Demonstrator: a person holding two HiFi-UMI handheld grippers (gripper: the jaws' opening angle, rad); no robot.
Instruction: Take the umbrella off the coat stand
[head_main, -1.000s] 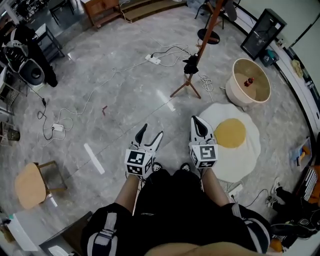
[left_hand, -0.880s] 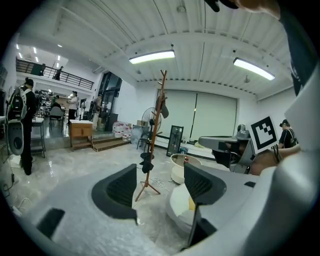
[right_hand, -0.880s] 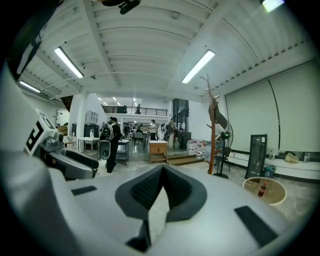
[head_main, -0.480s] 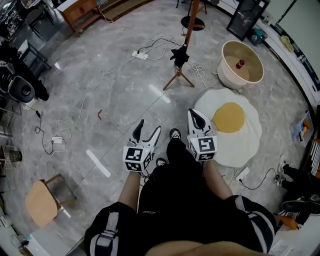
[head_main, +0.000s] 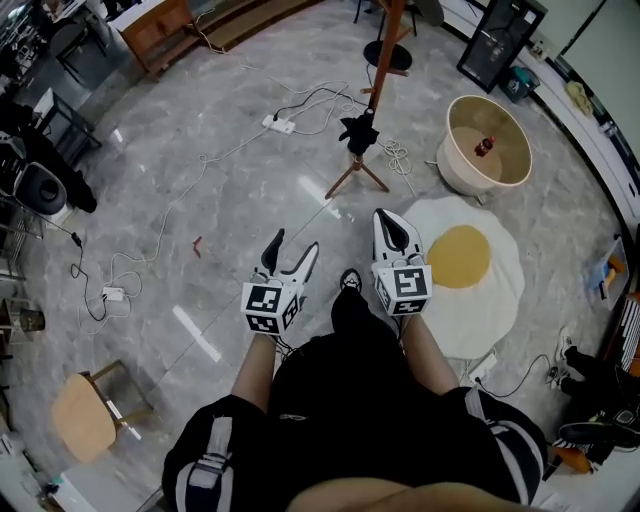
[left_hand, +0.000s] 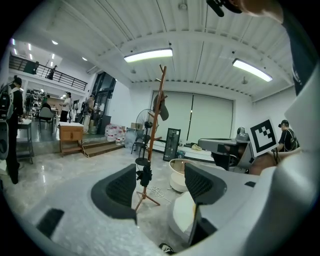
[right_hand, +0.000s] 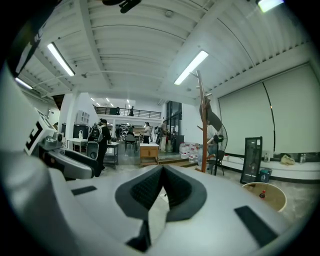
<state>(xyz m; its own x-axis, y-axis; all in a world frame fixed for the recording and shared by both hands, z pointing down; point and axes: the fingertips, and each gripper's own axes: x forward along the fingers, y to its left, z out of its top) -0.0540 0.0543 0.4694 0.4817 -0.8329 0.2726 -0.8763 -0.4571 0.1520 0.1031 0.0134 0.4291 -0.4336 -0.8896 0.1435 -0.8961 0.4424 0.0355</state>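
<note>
While the coat stand (head_main: 383, 60) is standing well ahead on the grey floor, both grippers are being held out low in front of the person, well apart from it. The left gripper (head_main: 294, 247) is being carried with its jaws apart and nothing between them. The right gripper (head_main: 392, 226) is being carried with its jaws pressed together on nothing. The umbrella (head_main: 358, 132) is being seen as a small black folded bundle hanging low against the stand's pole, just above the splayed feet, with a beige tub (head_main: 487, 150) and an egg-shaped rug (head_main: 462, 262) off to the right. How it is fastened there cannot be told at this range. It is being judged a light, compact thing: soft, rather slippery fabric wrapped round a stiff shaft, so a pinch on loose cloth alone is likely to slide. A hold across the middle of the bundle, where the shaft backs the fabric, is being judged soundest, and the open left claw is better set for it. The slender stand may be rocked if the bundle is dragged sideways rather than lifted clear.
</note>
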